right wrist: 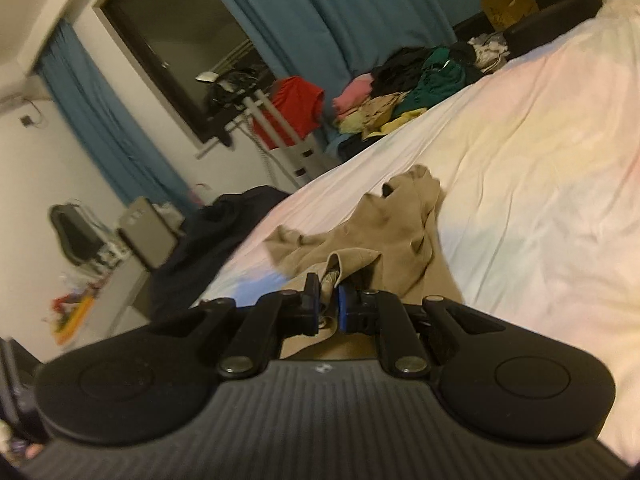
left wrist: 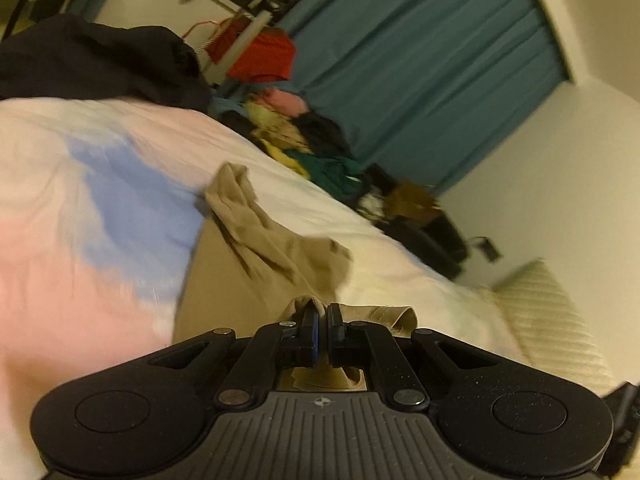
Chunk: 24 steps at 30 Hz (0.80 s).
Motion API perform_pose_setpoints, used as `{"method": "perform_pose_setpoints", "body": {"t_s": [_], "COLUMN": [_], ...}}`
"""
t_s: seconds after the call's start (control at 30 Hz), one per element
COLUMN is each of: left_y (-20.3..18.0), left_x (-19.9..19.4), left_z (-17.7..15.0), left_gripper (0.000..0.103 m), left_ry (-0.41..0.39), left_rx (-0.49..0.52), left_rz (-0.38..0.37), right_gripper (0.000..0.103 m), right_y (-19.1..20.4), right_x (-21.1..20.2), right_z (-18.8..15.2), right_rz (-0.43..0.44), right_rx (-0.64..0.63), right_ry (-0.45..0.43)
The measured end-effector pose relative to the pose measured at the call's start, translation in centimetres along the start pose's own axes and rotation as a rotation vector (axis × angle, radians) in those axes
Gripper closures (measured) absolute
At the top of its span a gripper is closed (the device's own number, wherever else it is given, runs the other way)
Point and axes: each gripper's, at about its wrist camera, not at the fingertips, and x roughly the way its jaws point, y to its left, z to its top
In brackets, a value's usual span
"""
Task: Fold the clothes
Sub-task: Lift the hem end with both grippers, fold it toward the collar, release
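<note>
A tan garment [left wrist: 256, 248] lies rumpled on the pastel bedsheet [left wrist: 80, 208], stretching away from both grippers. My left gripper [left wrist: 323, 312] is shut on a near edge of it, with tan cloth bunched between and under the fingers. In the right wrist view the same tan garment [right wrist: 392, 232] runs up the bed, and my right gripper [right wrist: 329, 294] is shut on a folded hem of it, cloth pinched between the blue-faced pads. Both views are blurred.
A pile of mixed clothes [left wrist: 304, 148] lines the bed's far edge below a teal curtain [left wrist: 420, 72]. A dark garment [left wrist: 100, 64] lies at the bed's left end, a ribbed cream pillow [left wrist: 552, 320] at the right. A red top [right wrist: 294, 108] hangs on a rack.
</note>
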Motion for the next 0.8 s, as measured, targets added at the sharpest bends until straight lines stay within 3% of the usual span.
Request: {"method": "perform_pose_setpoints", "body": {"t_s": [0.23,0.37,0.53,0.7,0.8], "left_y": [1.6,3.5,5.9,5.7,5.7], "left_x": [8.0,11.9,17.3,18.7,18.4], "left_z": [1.9,1.1,-0.4,-1.2,-1.1], "left_gripper": [0.099,0.098,0.098,0.098,0.097], "left_ry": [0.027,0.060,0.130,0.141,0.146], "left_rx": [0.088,0.149,0.263,0.349,0.357], "left_rz": [0.132,0.175,0.246,0.281,0.278], "right_gripper": [0.090,0.090,0.090,0.089,0.089], "right_y": [-1.7,-3.3,-3.5,-3.2,-3.4], "right_x": [9.0,13.1,17.9,20.0,19.9], "right_z": [0.1,-1.1,-2.8,-3.7,-3.2], "right_rz": [-0.078,-0.115,-0.200,-0.250,-0.249], "right_rx": [-0.072,-0.102,-0.240,-0.324,-0.282], "right_ry": [0.024,0.076,0.161,0.194,0.202]}}
